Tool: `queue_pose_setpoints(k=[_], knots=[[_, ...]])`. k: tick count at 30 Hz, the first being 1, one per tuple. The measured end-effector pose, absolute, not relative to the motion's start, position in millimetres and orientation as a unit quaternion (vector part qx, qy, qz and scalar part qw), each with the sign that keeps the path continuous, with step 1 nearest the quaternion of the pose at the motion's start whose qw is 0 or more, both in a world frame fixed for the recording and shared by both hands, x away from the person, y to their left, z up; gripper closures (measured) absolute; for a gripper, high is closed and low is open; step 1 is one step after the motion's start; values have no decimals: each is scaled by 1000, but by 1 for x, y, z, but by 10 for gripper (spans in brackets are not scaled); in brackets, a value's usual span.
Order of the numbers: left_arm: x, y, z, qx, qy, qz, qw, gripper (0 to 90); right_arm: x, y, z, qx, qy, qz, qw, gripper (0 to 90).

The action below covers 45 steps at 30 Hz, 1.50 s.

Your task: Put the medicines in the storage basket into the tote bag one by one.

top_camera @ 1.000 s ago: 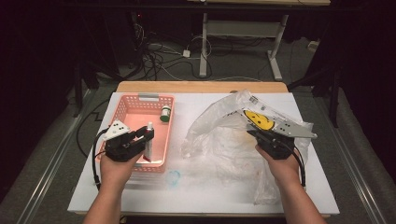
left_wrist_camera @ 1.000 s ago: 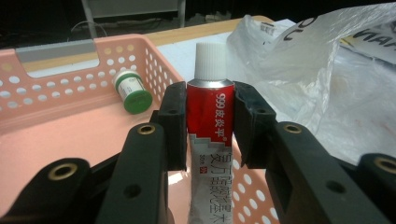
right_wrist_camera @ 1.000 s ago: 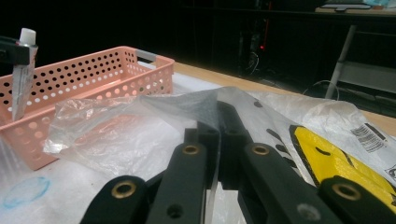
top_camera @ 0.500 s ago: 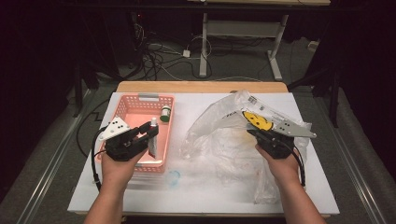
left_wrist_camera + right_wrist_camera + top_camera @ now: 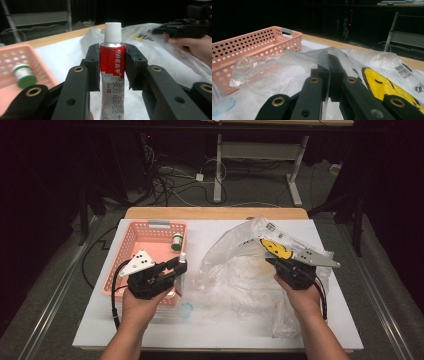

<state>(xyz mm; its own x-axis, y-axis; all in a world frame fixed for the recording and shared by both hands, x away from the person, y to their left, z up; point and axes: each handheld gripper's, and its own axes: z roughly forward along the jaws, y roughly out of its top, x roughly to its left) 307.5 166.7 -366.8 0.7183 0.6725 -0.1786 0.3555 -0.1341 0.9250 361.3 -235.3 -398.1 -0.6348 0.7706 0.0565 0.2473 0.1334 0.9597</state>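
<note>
My left gripper is shut on a red and silver ointment tube with a white cap, held upright. In the high view this left gripper hangs over the right edge of the pink basket, with the tube at its tip. My right gripper is shut on the clear plastic bag, pinching a fold of its film. The bag, with a yellow smiley print, lies crumpled at the table's centre right, and the right gripper holds its upper edge raised.
A small green-capped bottle lies in the basket's far right corner, also seen blurred as the bottle. A small clear lid-like object lies on the white table in front of the basket. Cables and desk legs stand beyond the table.
My left gripper has moved right with the tube, from over the basket's middle to its right edge. The right gripper and bag have barely moved.
</note>
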Motion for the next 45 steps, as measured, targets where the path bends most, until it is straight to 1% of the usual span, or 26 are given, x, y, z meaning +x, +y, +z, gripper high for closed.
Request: queue_pose_setpoints(k=[17,34,45], knots=[[302,128,-385,763,320,123,548,662,360,-237,-397,352,715,555,237,900],[304,101,-401,779,307,112,535,662,360,-236,-397,355,713,555,241,900],[313,67,-407,789,292,110,530,662,360,-236,-396,355,710,558,240,900]])
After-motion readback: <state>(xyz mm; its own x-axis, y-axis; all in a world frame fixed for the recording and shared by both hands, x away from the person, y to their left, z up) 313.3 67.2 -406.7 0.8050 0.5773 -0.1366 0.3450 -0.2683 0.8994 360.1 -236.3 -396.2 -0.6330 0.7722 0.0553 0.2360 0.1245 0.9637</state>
